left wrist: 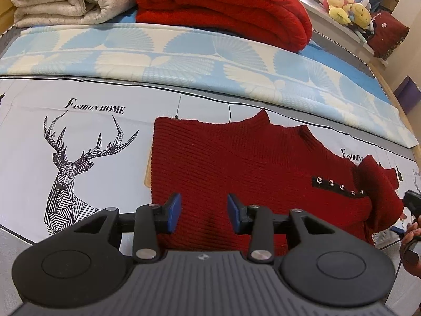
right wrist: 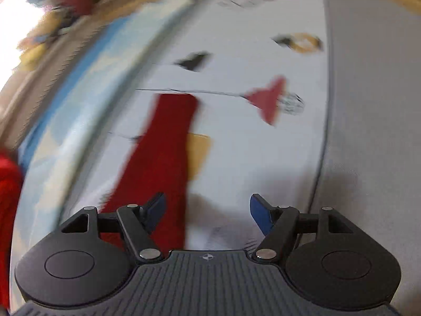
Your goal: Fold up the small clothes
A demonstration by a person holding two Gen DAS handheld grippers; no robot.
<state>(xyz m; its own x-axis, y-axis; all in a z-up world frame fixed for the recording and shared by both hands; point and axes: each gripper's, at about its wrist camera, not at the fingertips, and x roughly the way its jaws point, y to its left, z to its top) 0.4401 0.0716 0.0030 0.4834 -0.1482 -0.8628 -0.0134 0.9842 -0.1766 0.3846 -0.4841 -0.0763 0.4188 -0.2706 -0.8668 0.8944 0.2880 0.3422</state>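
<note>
A dark red ribbed sweater (left wrist: 250, 176) lies flat on the bed, collar toward 12 o'clock, studded black strip at 3 o'clock.

— What could be read there?
— "FASHION HOME" stood in black on the printed bedsheet (left wrist: 31, 121), just above the deer drawing (left wrist: 71, 168).
— Anything else?
— The same wording began again to the right, but the red sweater (left wrist: 250, 173) cut it off. The right wrist view was too blurred to read.
</note>
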